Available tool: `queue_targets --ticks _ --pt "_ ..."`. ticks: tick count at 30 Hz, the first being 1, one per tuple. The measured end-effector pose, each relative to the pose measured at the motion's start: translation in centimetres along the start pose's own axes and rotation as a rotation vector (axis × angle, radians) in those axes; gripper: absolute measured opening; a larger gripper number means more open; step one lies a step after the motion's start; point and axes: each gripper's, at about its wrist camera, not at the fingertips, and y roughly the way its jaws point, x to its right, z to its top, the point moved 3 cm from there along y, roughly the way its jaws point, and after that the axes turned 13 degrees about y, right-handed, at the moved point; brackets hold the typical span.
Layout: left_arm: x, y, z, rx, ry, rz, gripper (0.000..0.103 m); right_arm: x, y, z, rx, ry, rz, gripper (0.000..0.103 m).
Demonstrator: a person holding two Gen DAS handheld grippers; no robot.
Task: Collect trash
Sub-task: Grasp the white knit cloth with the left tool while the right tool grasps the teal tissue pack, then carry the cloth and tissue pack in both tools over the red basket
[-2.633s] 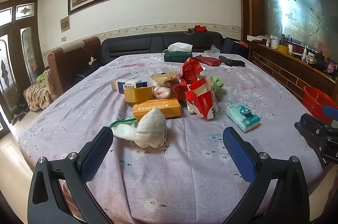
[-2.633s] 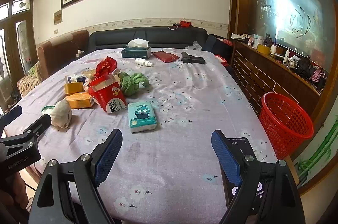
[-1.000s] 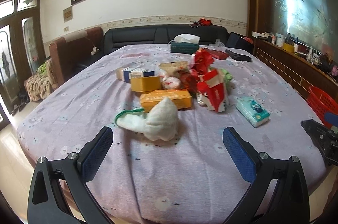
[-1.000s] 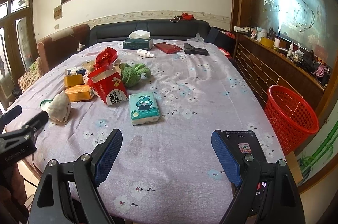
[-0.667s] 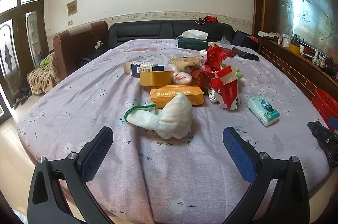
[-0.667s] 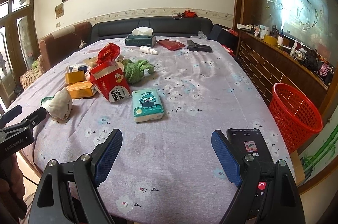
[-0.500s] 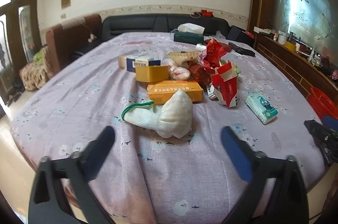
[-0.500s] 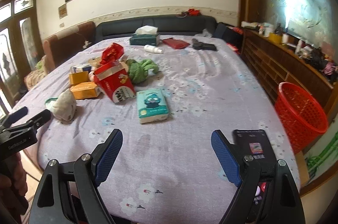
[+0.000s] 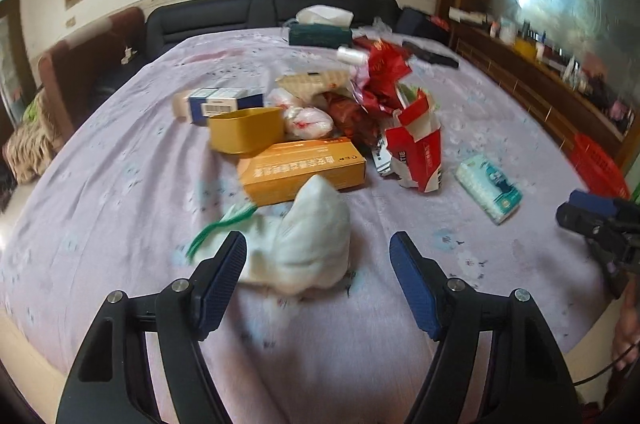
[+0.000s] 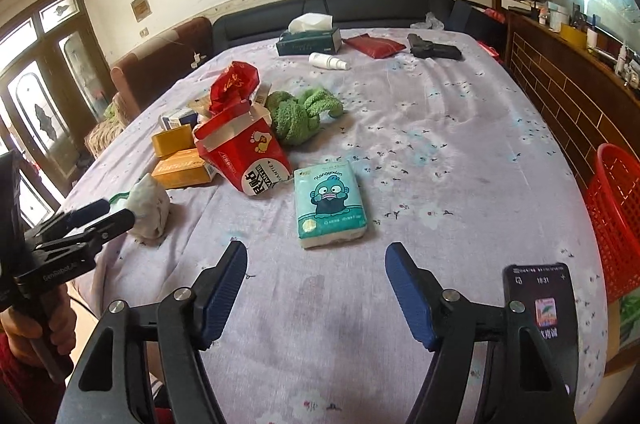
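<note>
Left gripper (image 9: pixel 318 274): its jaws are closing. The white sock (image 9: pixel 308 236) sits between them, but the pads do not press it yet.
Right gripper (image 10: pixel 316 282): its jaws are closing too. Nothing is between them. The tissue pack (image 10: pixel 329 202) lies just past the tips.
Counter (image 10: pixel 440 152): one big counter with a purple flower cloth. All the trash lies on it.
White sock: one, with a green cuff, at the near edge of the pile.
Orange boxes: two. One flat box (image 9: pixel 302 166) lies just behind the sock. One small box (image 9: pixel 246 130) sits behind that, touching it.
Blue and white box (image 9: pixel 220 100): one, at the back left of the pile.
Red carton (image 10: pixel 244 154): one, torn open and tipped over, just left of the tissue pack.
Red wrapper (image 10: pixel 234 84): one, crumpled, behind the carton.
Green cloth (image 10: pixel 300 114): one fuzzy lump, right of the carton.
White wad (image 9: pixel 306 116): one, in the middle of the pile.
Tissue pack: one, teal with a cartoon face, lying flat and apart from the pile.
Red basket (image 10: pixel 618 220): one, off the right side of the counter.
Phone (image 10: pixel 540 304): one, clipped beside the right gripper, screen lit.
Far end: one tissue box (image 10: pixel 310 38), one white bottle (image 10: pixel 328 61), one red pouch (image 10: pixel 374 46).
</note>
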Motion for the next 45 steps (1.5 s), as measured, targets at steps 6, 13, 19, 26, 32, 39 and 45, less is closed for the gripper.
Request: queue_targets --ticks 6,13,19,26,32,39,45 --pt "0.2 3.5 0.7 -0.078 0.048 0.041 0.073 0.1 2.3 1.0 -0.045 0.000 -0.016 0.076" --pt "-0.7 4.9 0.5 -0.104 0.029 0.038 0.035 1.1 6.0 2.7 -0.113 0.026 -0.027 0.076" --pt "-0.3 2.6 1.1 -0.006 0.011 -0.015 0.032 0.9 8.4 2.6 -0.158 0.016 -0.048 0.076" --pt "1.6 1.5 2.2 0.041 0.036 -0.060 0.032 0.7 8.8 2.2 -0.147 -0.013 -0.092 0.043" --pt "3.3 1.4 2.9 0.060 0.055 -0.098 0.032 1.1 7.6 1.9 -0.133 0.028 -0.056 0.035" --pt "6.0 1.2 3.9 0.070 0.099 -0.154 0.032 2.0 4.1 1.8 -0.064 0.079 -0.024 0.035" --pt "8.9 0.9 5.6 0.080 0.146 -0.204 0.032 4.4 -0.1 2.2 -0.004 0.147 -0.001 0.035"
